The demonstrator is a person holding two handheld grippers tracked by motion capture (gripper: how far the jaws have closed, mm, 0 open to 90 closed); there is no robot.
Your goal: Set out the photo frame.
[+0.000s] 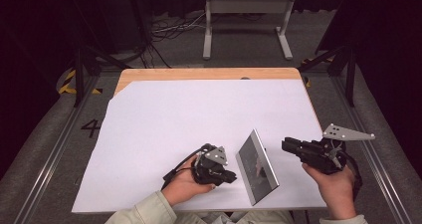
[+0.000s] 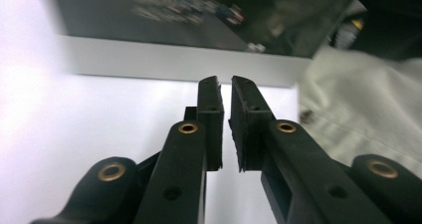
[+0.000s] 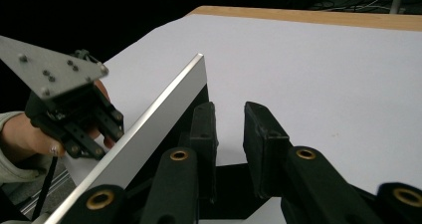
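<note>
A flat silver-framed panel (image 1: 256,167) with a dark glossy face stands tilted on the white sheet (image 1: 199,114) near the front edge. My left gripper (image 1: 232,176) lies low just left of it, pointing at its lower face. In the left gripper view the left gripper (image 2: 226,82) has its jaws a narrow gap apart with nothing between them, and the panel's silver rim (image 2: 174,59) is just ahead. My right gripper (image 1: 284,144) hovers right of the panel, pointing left. In the right gripper view the right gripper (image 3: 229,109) stands open and empty, with the panel's edge (image 3: 159,104) beside its left jaw.
The wooden table's far edge (image 1: 209,73) shows beyond the sheet. A white metal stand (image 1: 246,20) and cables lie on the floor behind. Dark tripod legs (image 1: 79,74) flank the table. A pale sleeve (image 1: 149,209) comes in at the bottom.
</note>
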